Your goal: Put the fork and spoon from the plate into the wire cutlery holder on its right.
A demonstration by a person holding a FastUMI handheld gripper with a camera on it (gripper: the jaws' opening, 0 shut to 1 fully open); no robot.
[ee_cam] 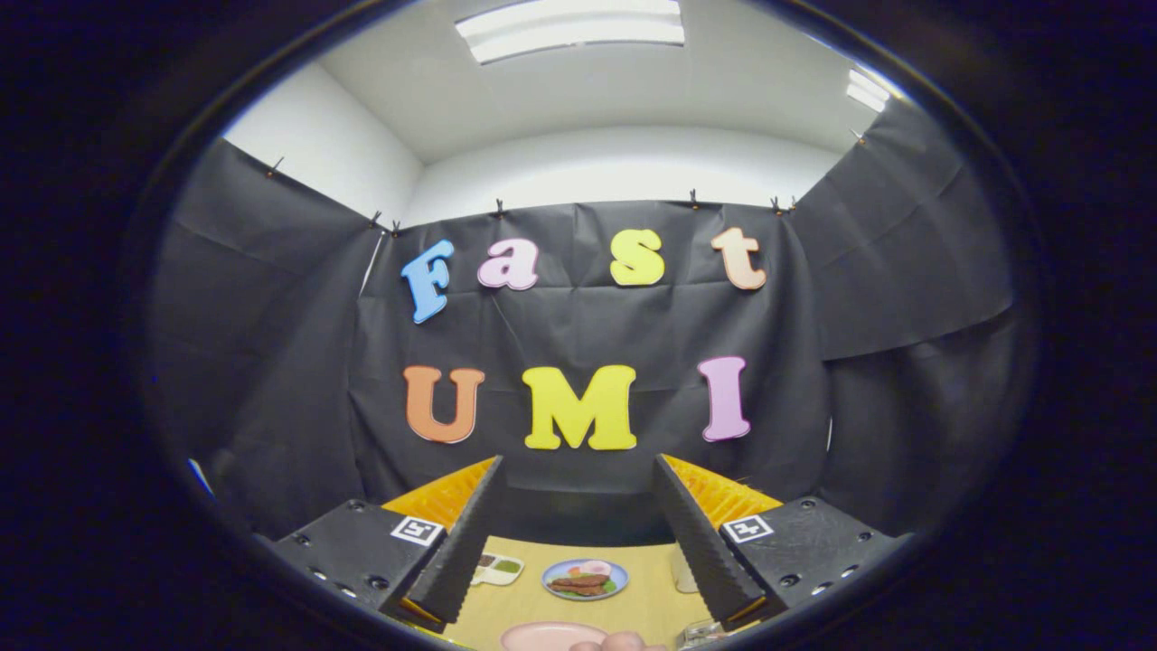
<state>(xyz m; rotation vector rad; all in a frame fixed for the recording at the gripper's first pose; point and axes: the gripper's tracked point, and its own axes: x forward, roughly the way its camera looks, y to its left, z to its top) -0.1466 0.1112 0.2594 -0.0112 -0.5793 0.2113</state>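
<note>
The gripper [578, 524] is raised and level, its jaws spread wide with nothing between them, looking out over the wooden counter [646, 608] toward the black cloth wall [578, 334]. Low down between the jaws, the rim of the pink plate [542, 636] peeks in, while the wire cutlery holder [694, 635] sits just to its right, close under the right jaw. Farther out lie a blue plate of food [585, 579] and a small divided tray [498, 568].

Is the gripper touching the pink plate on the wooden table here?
Apart. In the gripper view the gripper is held high with its fingers spread open on nothing, and the pink plate lies on the wooden table well below them.
</note>
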